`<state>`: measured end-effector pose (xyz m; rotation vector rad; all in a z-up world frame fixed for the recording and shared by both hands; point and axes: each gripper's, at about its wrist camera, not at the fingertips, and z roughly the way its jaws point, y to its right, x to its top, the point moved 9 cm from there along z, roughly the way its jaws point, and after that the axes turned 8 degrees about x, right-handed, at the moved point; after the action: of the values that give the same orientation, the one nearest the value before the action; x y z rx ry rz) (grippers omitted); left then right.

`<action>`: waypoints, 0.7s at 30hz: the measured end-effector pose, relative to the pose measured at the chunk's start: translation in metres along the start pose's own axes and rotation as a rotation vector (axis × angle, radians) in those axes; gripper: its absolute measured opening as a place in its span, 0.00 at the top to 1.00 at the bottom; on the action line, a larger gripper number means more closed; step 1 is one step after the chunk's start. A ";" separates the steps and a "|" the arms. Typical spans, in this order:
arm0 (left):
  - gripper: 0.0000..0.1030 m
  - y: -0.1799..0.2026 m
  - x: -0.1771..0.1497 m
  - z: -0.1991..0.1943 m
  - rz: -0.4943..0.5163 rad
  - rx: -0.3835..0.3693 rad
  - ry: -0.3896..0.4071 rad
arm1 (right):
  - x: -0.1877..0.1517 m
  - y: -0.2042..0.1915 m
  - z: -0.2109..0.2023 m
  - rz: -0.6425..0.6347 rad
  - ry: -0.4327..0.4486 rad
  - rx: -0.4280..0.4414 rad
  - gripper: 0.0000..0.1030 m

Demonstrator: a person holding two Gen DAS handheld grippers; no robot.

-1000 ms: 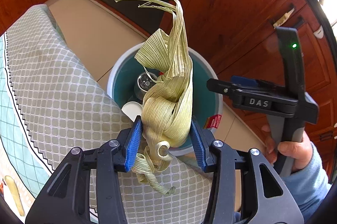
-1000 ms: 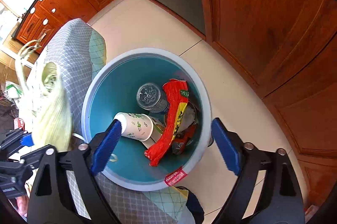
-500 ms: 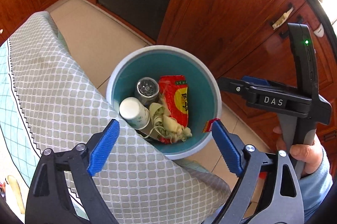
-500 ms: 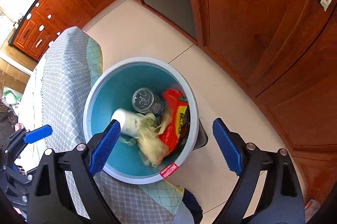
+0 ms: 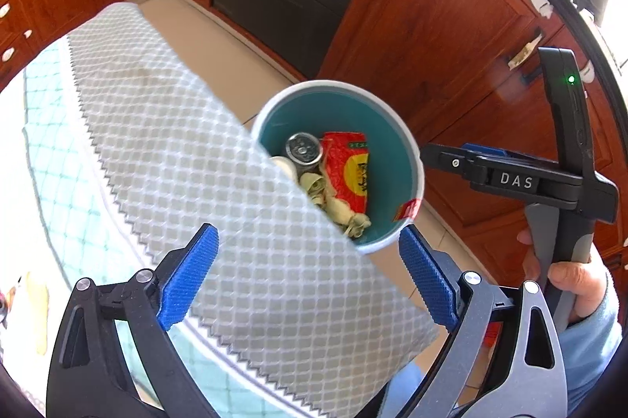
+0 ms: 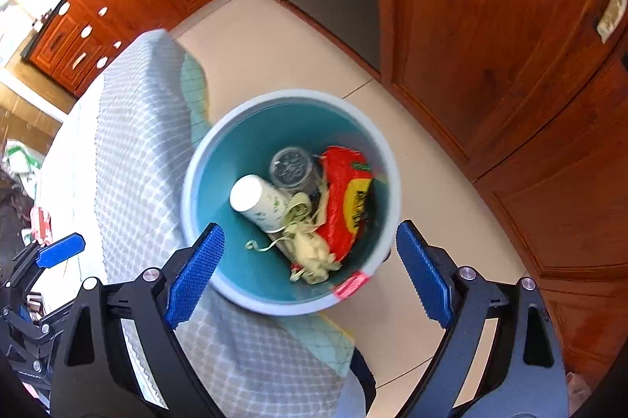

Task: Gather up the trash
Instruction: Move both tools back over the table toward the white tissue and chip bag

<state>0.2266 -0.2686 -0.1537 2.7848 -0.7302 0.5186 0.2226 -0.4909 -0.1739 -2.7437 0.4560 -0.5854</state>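
I see the trash bin point(image 6: 386, 178), a round pail with a pale rim and teal inside, standing upright on the tiled floor just beside the cloth-covered desk edge. Inside it lie a white paper cup point(image 6: 259, 200) on its side, a clear plastic bottle point(image 6: 291, 167), a red and yellow snack wrapper point(image 6: 345, 198), and a crumpled pale-green corn husk point(image 6: 310, 249) resting against the wrapper and cup.

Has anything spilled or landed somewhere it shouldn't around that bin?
Nothing stands out. The paper cup, bottle, red wrapper and dried leaf strips all lie inside the bin; none shows on the floor.
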 end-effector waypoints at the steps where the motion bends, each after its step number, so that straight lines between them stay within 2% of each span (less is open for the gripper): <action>1: 0.09 -0.009 -0.006 -0.005 -0.010 0.011 0.004 | -0.002 -0.009 0.000 -0.011 -0.004 0.005 0.17; 11: 0.08 -0.113 -0.074 -0.051 -0.173 0.113 0.023 | -0.033 -0.110 0.014 -0.162 -0.066 0.055 0.13; 21: 0.08 -0.230 -0.155 -0.105 -0.340 0.290 0.082 | -0.079 -0.208 0.038 -0.311 -0.150 0.084 0.13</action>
<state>0.1881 0.0254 -0.1441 3.0372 -0.1636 0.7105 0.2212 -0.2655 -0.1609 -2.7690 -0.0320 -0.4525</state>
